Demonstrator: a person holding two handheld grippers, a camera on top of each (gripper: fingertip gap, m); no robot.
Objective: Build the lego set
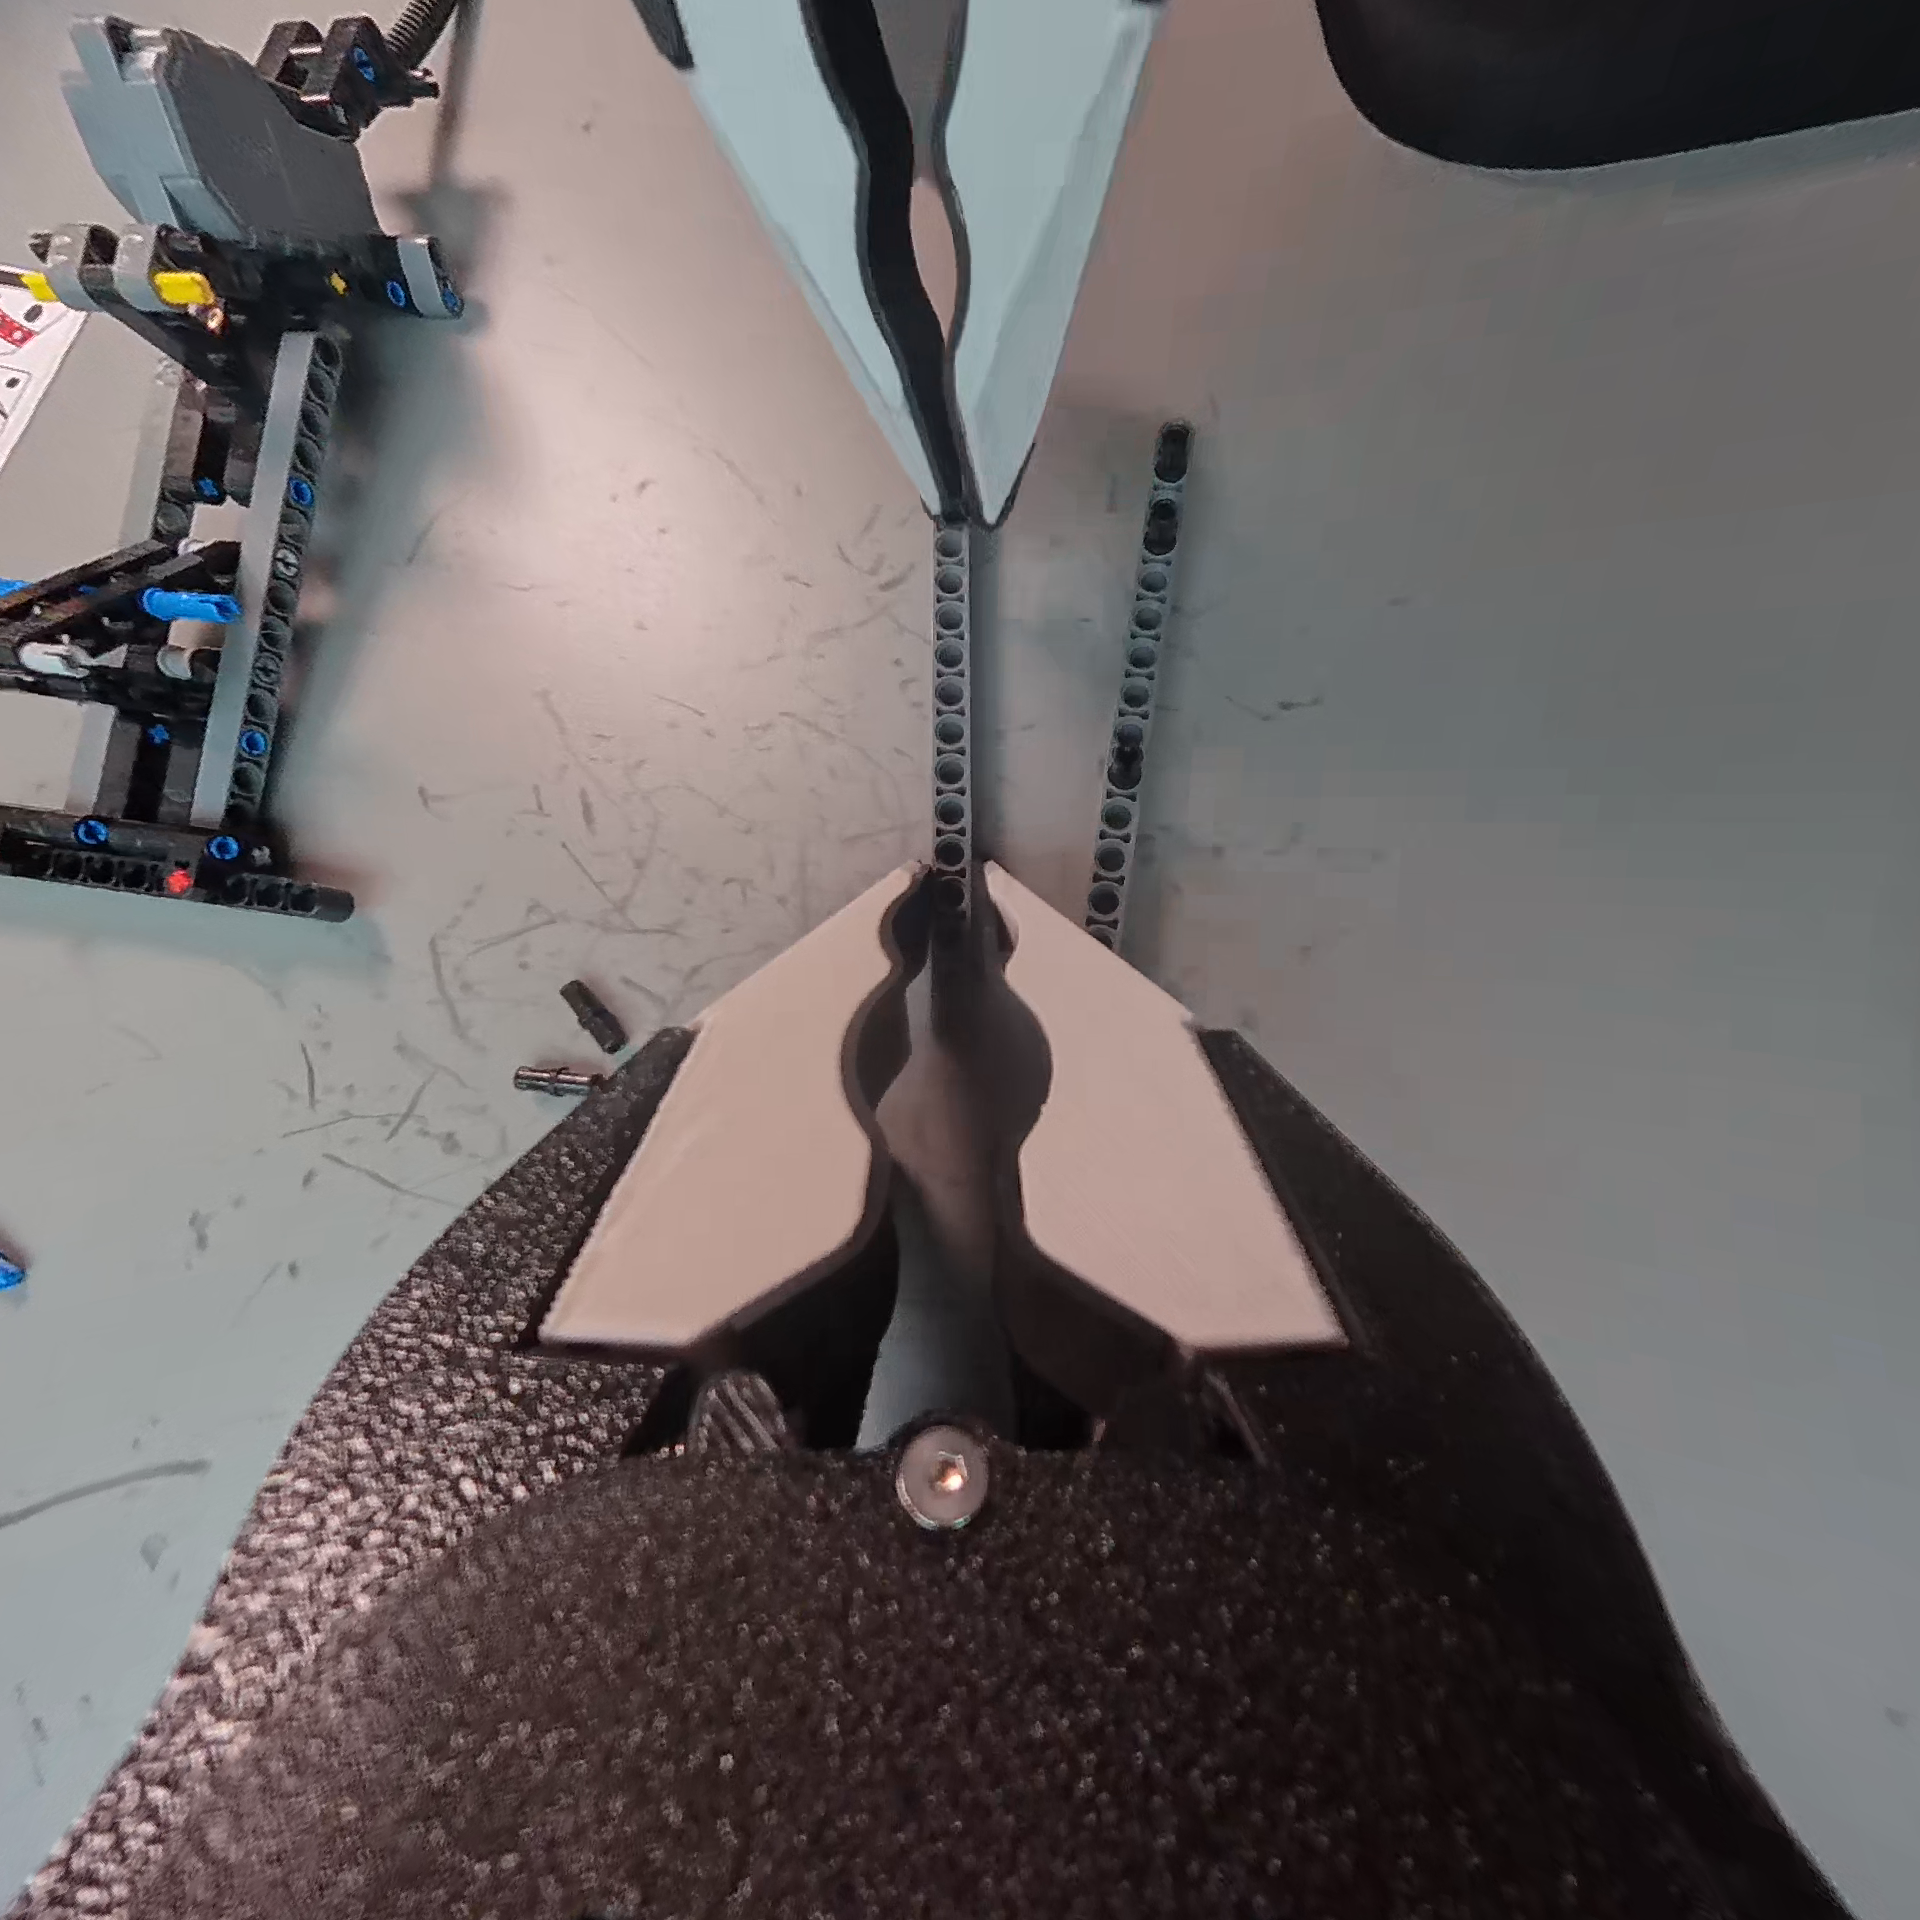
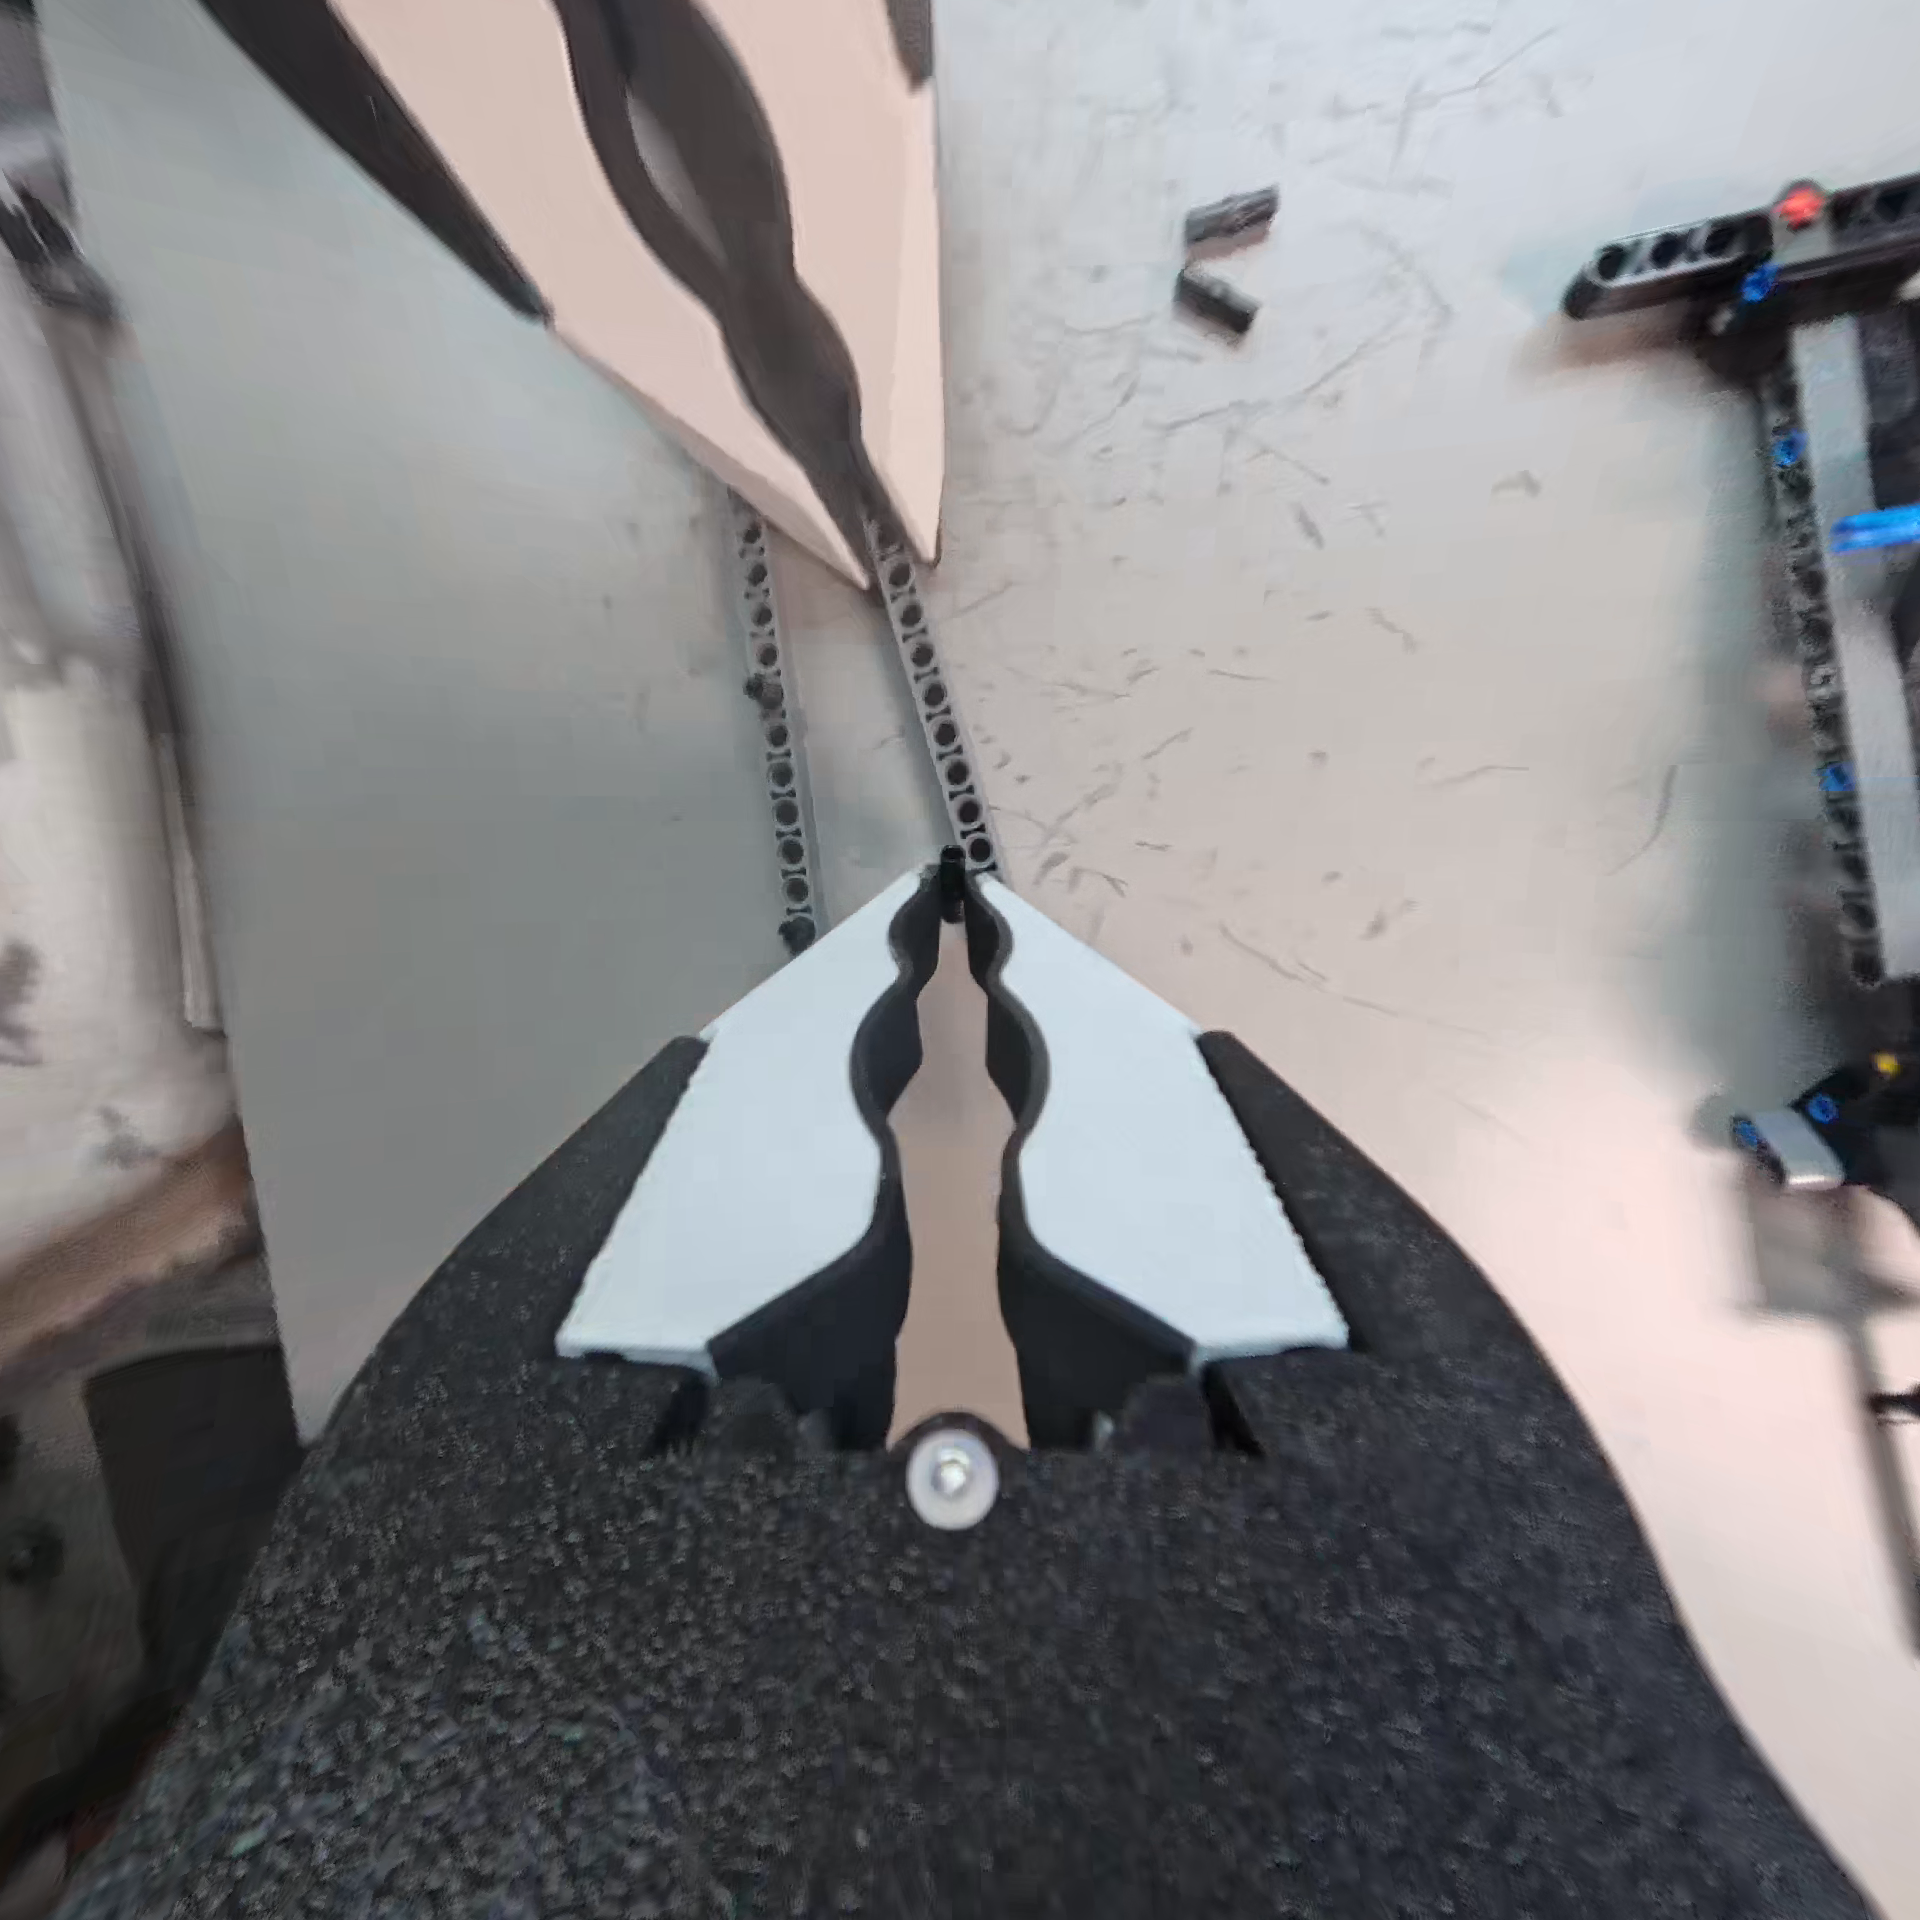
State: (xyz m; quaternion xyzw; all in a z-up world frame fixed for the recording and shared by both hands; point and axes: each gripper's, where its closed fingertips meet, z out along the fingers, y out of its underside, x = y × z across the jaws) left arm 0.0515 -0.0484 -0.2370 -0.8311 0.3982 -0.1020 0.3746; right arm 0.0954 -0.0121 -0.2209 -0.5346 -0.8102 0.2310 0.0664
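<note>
Long grey plastic Lego beam (image 1: 950,707) clamped endwise by left gripper (image 1: 951,894); right gripper (image 2: 951,888) pinches small black pin (image 2: 950,871) against it.

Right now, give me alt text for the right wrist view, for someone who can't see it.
The right tool pinches a small black pin at the near end of a long grey holed beam, whose far end the left tool grips. A second grey beam lies beside it on the scuffed table, the part-built model at right.
</note>
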